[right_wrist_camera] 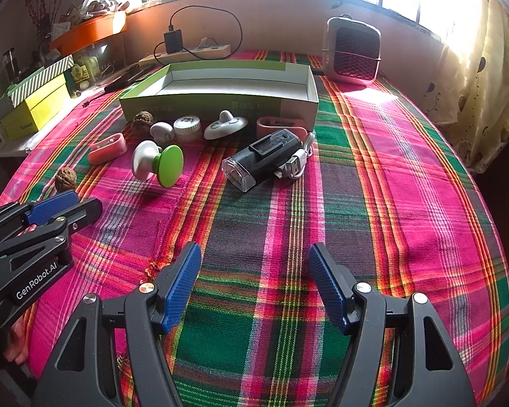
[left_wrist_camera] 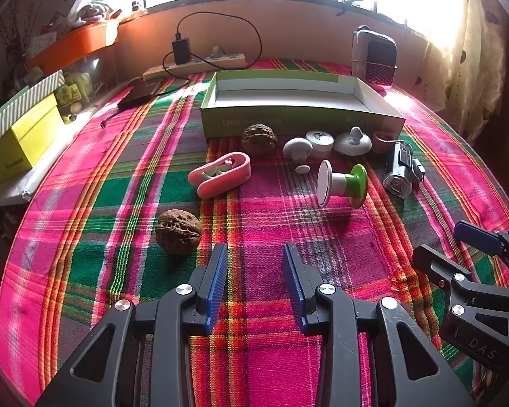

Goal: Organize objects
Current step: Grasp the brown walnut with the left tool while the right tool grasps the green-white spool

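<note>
Two claws hang spread and empty over the plaid table [right_wrist_camera: 407, 176]. Beyond the scattered items lies the empty box [right_wrist_camera: 220, 98]; the black flashlight [right_wrist_camera: 264, 157], pointing lens-first toward the right claw [right_wrist_camera: 254, 288], lies nearer it than the left claw [left_wrist_camera: 254, 285].

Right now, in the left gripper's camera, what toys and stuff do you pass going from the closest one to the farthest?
Near walnut → pink holder → far walnut → green box → power strip.

Torch [right_wrist_camera: 266, 154] before box [right_wrist_camera: 220, 105]
</note>
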A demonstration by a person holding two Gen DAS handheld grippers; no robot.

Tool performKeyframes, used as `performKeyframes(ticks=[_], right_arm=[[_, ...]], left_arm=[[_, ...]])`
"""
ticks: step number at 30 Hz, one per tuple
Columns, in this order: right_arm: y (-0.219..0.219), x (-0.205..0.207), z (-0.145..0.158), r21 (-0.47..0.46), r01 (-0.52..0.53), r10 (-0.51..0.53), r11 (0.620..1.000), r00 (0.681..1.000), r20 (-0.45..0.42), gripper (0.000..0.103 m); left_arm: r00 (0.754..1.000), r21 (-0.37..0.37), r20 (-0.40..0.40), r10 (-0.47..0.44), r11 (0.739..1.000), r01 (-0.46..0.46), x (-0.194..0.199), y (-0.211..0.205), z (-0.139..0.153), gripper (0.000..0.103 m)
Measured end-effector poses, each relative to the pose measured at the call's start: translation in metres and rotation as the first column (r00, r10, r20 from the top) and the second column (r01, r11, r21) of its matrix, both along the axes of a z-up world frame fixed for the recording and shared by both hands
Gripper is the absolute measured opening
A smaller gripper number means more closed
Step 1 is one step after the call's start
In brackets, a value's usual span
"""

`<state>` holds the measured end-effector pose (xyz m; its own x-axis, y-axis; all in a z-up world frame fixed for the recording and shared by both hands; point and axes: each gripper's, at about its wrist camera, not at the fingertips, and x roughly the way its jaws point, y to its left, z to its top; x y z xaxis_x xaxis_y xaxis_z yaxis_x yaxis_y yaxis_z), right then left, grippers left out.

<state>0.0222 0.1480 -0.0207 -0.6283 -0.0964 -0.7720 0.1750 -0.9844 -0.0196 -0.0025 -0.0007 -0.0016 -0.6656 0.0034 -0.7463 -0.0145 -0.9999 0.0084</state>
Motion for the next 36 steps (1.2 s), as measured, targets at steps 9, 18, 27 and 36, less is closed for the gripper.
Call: performKeyframes(ticks=[9, 18, 27, 36], right_arm=[[-0.002, -0.003, 0.003, 0.035, -0.023, 0.022, 0.999, 0.999, 0.024, 0.066], [-0.001, -0.001, 0.016, 0.052, -0.034, 0.034, 0.998, 0.999, 0.002, 0.066], [-0.019, -0.009, 0.031, -0.084, -0.105, 0.102, 0.991, 0.994, -0.04, 0.067], [-0.042, -0.032, 0.027, -0.128, -0.156, 0.154, 0.979, 0.988, -0.02, 0.067]], left_arm=[[1.0, -0.004, 0.017, -0.025, 1.0, 0.025, 0.006, -0.005, 0.004, 0.032], [0.998, 0.035, 0.037, -0.045, 0.998, 0.043, 0.015, -0.013, 0.006, 0.032], [0.998, 0.091, -0.019, -0.054, 0.994, 0.056, 0.025, -0.034, 0.021, 0.032], [0.998, 0.15, -0.031, -0.062, 0.986, 0.066, 0.02, -0.06, 0.022, 0.033]])
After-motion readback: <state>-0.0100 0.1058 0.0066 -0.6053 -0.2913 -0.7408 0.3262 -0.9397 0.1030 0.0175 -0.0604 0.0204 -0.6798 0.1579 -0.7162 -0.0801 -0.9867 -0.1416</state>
